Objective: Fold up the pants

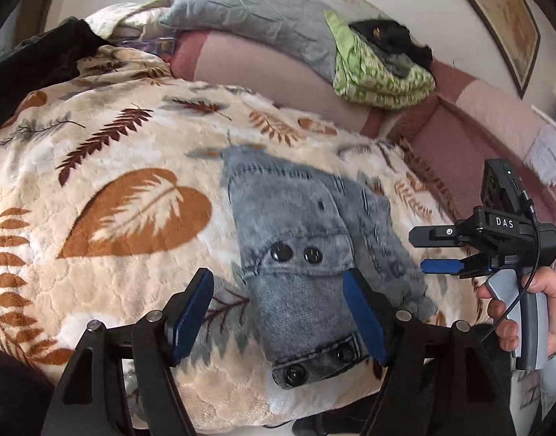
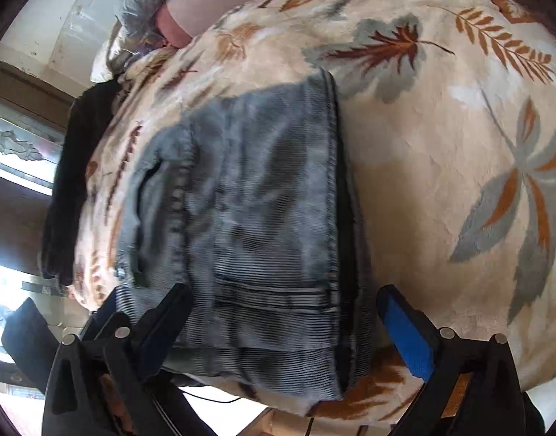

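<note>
Grey-blue denim pants (image 1: 307, 239) lie folded in a compact bundle on a cream blanket with leaf print (image 1: 114, 167). Black snap buttons show on the near end. My left gripper (image 1: 278, 312) is open above the near end of the pants, its blue pads either side, holding nothing. My right gripper (image 1: 423, 250) shows at the right edge of the left wrist view, held by a hand, jaws apart. In the right wrist view the pants (image 2: 256, 225) fill the middle and the right gripper (image 2: 285, 334) is open over their near edge, empty.
A pink sofa back (image 1: 459, 123) runs behind the blanket. On it lie a grey pillow (image 1: 256, 11) and a green patterned cloth with a black item (image 1: 383, 69). A dark garment (image 1: 34, 65) lies at the far left. A window (image 2: 12, 167) shows left.
</note>
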`<state>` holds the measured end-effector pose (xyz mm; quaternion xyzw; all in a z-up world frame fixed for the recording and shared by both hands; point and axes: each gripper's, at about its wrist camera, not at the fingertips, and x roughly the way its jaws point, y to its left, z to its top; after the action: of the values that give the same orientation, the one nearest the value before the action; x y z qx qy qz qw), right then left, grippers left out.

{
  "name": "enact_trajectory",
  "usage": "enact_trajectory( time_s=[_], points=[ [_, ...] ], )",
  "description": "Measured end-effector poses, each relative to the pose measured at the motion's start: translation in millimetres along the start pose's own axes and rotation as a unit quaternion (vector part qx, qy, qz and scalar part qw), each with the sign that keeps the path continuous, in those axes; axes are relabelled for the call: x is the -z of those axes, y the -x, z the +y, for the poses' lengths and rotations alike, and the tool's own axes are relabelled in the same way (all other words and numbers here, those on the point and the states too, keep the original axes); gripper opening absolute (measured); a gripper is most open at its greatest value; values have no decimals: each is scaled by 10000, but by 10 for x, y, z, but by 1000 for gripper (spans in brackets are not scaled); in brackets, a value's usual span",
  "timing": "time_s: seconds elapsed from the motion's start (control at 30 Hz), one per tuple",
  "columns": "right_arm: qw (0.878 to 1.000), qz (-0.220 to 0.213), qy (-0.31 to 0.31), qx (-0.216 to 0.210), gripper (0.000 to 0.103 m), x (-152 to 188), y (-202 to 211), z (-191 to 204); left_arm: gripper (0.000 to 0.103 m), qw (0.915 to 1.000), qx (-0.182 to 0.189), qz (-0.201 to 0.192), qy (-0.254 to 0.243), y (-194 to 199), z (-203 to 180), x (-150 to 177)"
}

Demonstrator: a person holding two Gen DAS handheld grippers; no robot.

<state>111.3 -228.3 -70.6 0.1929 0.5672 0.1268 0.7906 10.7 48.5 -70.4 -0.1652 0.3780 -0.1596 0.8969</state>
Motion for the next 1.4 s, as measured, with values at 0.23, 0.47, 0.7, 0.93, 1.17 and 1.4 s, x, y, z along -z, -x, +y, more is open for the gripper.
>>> enact_trajectory(
  time_s=[0.23,0.47,0.7,0.93,1.17,1.4],
  points=[
    [9881,246,1511,151,102,-985,-60,1416,74,9879,563,986,1056,-398,204,29],
    [9181,1757,3029,1858,87,-1233,-1343,2185,74,9879,628,1074,925,-482,98,80],
    [8550,2718,3494,2702,41,-1117,-2101,2115,74,9881,684,1078,863,-559,98,44],
    [8782,2278,3404,2468,16,-1241,-1825,2034,74,9903,613,1070,643,-585,12,46],
    [9166,1106,2623,2807,16,-1593,-1538,1550,74,9916,556,1062,478,-630,-79,77],
    [9746,722,1900,939,37,-1370,-597,1409,74,9916,597,1022,513,-603,-64,108]
  ],
)
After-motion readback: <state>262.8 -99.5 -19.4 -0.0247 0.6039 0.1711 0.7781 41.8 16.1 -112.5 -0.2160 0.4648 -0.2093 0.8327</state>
